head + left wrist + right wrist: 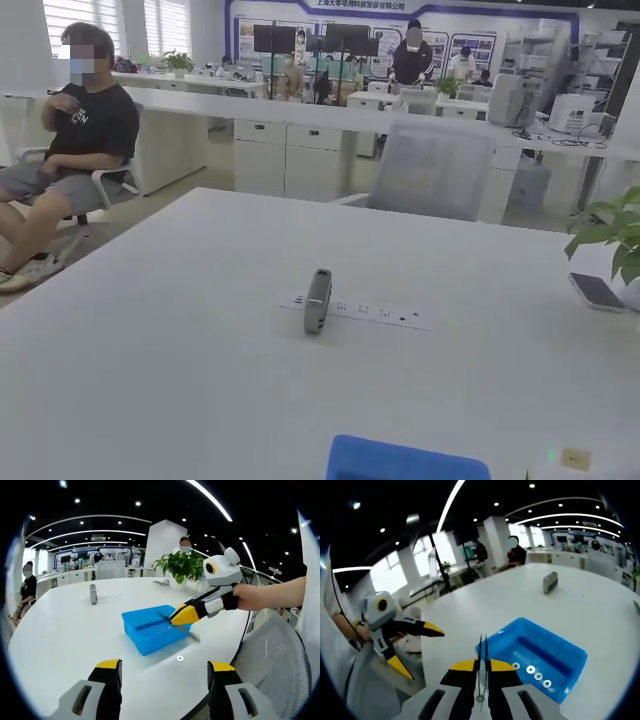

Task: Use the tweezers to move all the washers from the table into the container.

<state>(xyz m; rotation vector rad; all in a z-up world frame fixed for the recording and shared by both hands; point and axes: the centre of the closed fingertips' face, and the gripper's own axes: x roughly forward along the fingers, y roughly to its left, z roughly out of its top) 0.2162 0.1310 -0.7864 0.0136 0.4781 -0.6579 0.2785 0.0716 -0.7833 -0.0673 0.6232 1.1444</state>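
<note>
In the right gripper view my right gripper (483, 667) is shut on thin metal tweezers (483, 650), whose tips point at the near edge of a blue container (540, 655). Several washers (531, 670) lie in a row inside it. The left gripper view shows the right gripper (180, 616) held over the container (150, 630), and one washer (180, 658) lies on the white table beside it. My left gripper (165, 680) is open and holds nothing, back from the container. It also shows as the left gripper (415, 646) off the table's edge.
The white table (200, 350) carries a grey device (318, 300) on a power strip, a phone (597, 291) and a potted plant (615, 235) at the right. The container's corner (405, 462) sits at the near edge. A person (75, 150) sits at the far left.
</note>
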